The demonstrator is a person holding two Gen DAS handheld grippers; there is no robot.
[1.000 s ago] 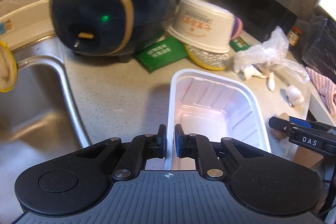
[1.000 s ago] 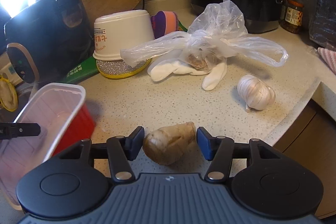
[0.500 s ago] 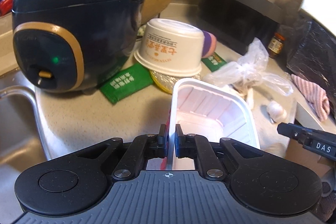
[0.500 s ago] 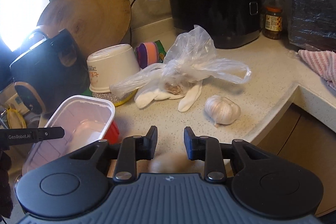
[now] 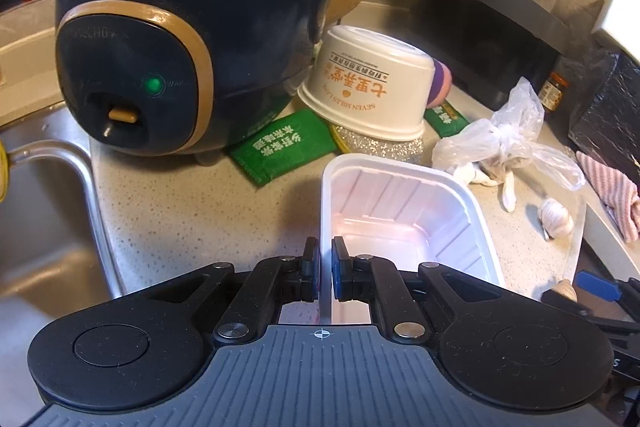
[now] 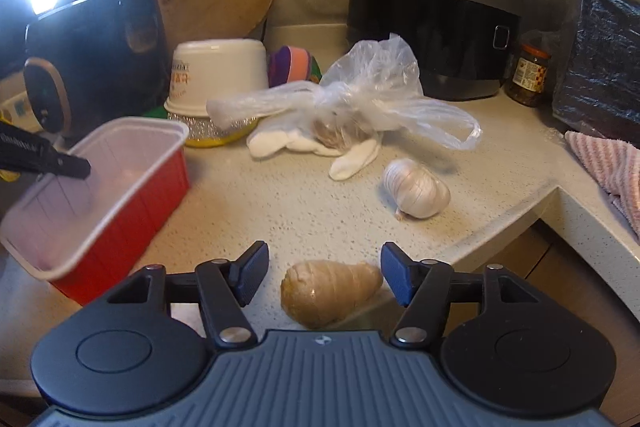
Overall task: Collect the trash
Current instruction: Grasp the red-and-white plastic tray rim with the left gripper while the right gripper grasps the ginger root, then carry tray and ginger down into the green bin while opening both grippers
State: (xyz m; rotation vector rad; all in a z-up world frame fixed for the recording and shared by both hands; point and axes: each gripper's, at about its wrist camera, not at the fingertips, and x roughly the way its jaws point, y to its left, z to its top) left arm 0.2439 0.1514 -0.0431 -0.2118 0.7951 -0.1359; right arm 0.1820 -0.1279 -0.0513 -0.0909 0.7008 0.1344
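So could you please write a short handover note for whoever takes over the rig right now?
Left tool: shut on the near rim of the red plastic tray, which is empty.
Right tool: jaws opening, pads clear of the ginger piece that lies between them at the counter edge.
Still on the counter: garlic bulb, plastic bag, upturned paper bowl.
Done: tray picked up.
Left: nothing is in the tray yet; grip the ginger, drop it in, then probably the rest.
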